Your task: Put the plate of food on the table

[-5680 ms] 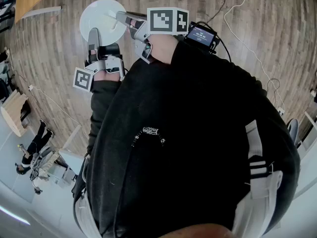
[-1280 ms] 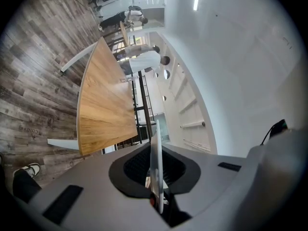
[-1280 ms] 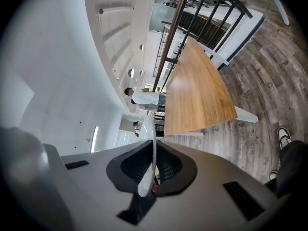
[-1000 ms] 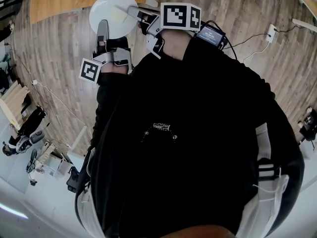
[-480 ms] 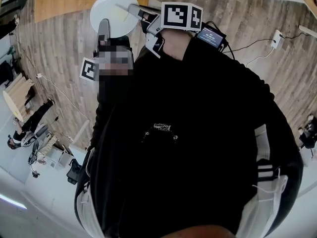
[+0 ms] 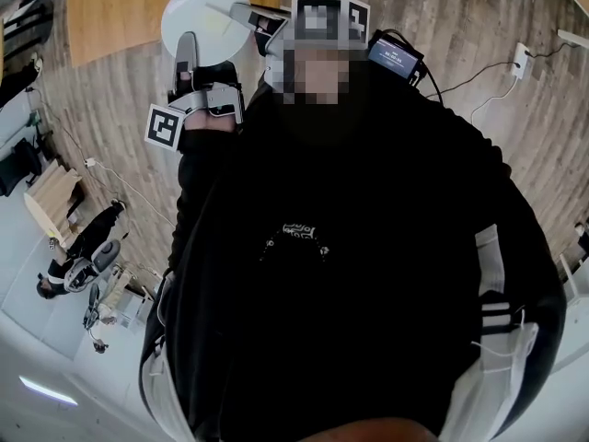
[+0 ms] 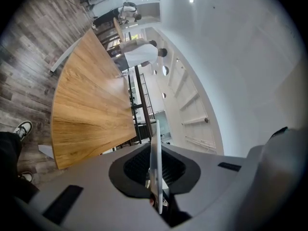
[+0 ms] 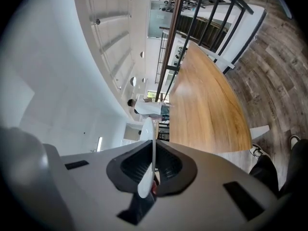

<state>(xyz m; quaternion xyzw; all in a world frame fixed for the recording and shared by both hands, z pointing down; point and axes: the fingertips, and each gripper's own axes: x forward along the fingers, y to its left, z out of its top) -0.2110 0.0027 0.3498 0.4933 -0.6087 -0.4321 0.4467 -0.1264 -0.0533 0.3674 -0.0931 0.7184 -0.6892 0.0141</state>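
The white plate point(image 6: 204, 12) is held up in the air. From the head view it sits across the near edge of the wooden bench point(image 6: 110, 12). Bare bench top spreads out beyond it, and wood floor point(image 6: 120, 109) lies on the near side. The left tool point(image 6: 187, 49) pinches the plate's near rim. The right tool point(image 6: 230, 12) pinches its right rim. Both arms reach forward, close together.

In the head view, the light wooden table point(image 6: 129, 7) runs off the top edge, and the marker cube point(image 6: 329, 21) on the right gripper point(image 6: 230, 11) is blurred at top centre. Both gripper views show the round white plate point(image 7: 155, 162) edge-on, so its upper face is hidden.
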